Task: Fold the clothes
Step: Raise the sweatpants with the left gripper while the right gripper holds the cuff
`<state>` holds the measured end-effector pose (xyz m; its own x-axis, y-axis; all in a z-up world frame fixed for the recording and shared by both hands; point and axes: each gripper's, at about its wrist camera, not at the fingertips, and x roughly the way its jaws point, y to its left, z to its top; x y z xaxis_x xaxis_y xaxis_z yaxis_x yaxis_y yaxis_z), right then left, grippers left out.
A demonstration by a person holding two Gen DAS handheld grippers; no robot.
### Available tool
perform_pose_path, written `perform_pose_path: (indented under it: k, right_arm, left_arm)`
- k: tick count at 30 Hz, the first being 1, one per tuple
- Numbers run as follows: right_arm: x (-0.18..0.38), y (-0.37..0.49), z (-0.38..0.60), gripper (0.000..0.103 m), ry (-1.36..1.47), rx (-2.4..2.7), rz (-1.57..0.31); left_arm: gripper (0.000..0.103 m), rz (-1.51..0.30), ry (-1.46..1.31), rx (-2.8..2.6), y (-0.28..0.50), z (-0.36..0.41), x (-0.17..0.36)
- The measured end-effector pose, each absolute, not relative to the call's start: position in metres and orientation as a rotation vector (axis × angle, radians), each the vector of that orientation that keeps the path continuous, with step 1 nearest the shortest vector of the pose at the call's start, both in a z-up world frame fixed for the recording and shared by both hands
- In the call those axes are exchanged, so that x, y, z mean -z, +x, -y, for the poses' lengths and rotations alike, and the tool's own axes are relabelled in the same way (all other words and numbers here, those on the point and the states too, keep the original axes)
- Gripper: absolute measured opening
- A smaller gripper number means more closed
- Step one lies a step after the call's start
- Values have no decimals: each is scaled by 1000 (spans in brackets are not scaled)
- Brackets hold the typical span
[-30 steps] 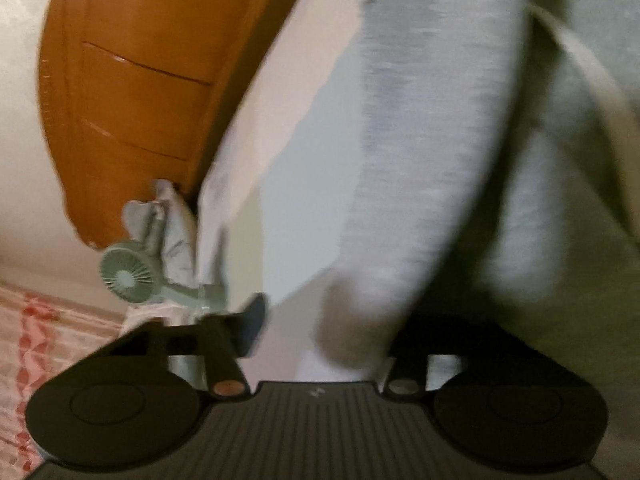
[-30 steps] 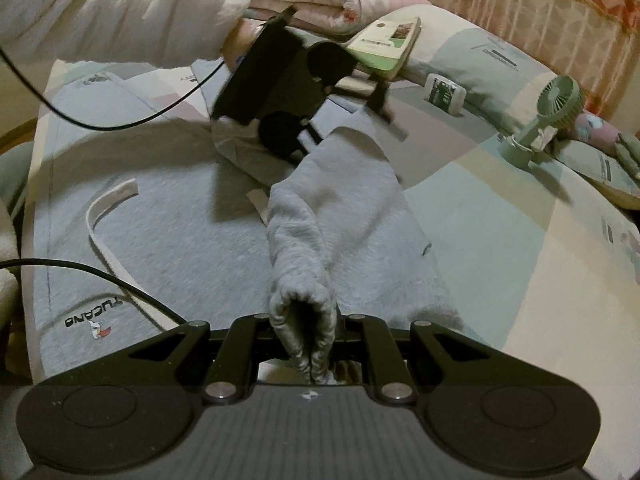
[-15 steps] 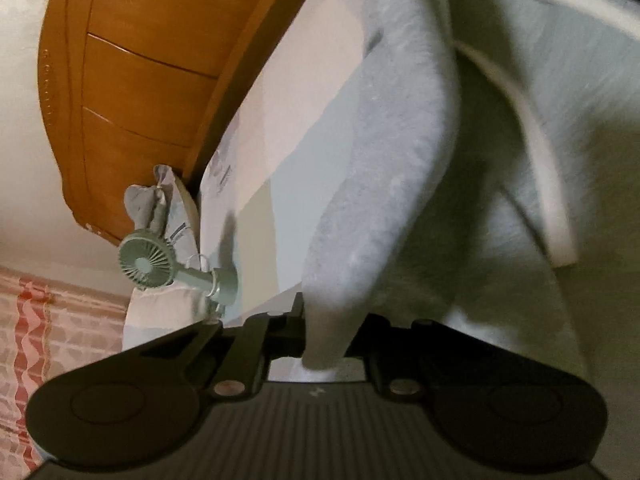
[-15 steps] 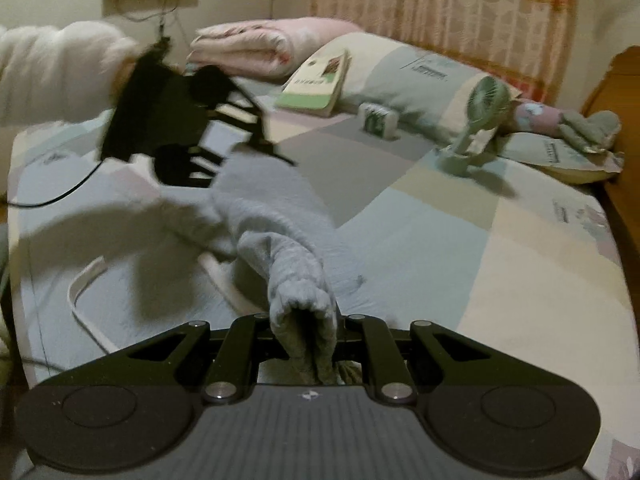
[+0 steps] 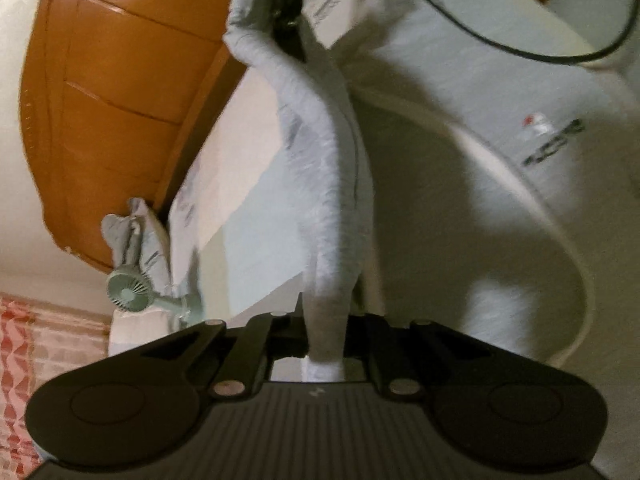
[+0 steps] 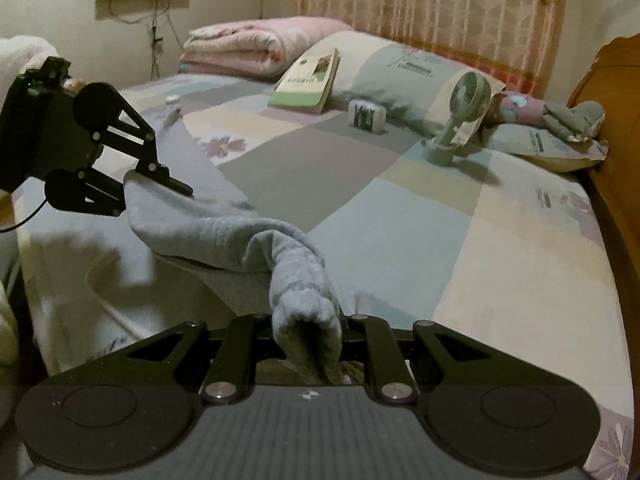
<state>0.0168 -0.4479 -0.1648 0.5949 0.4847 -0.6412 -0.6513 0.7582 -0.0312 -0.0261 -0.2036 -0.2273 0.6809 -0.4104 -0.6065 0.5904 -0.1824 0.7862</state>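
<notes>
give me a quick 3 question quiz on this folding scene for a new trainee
1. True or false: the right tool and the left tool each grip the grey garment.
2. Multiple choice: what leans on the pillow behind the green fan? A) a laptop B) a green book C) a mug
3. Fill in: the stretch of garment between the two tools is ___ the bed, not lying flat on it.

Key:
1. True: grey fabric is pinched in both.
2. B: the green book.
3. Lifted above; it hangs between them, with shadow beneath.
</notes>
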Motion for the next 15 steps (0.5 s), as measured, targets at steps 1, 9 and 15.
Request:
perform_pose_path:
  k: [1,9,15]
  right_arm:
    - [167,14,449,20,-282,-671,-667]
    - [185,-1,452,38,-321,-628,-756]
    - [191,-34,456,69,-338,-487,-837]
  left_arm:
    - [7,-162,1508,906,-30,205,229]
    - [7,-219,1481,942,-30,210,250]
    - [7,-229,1474,946,-32,209,267]
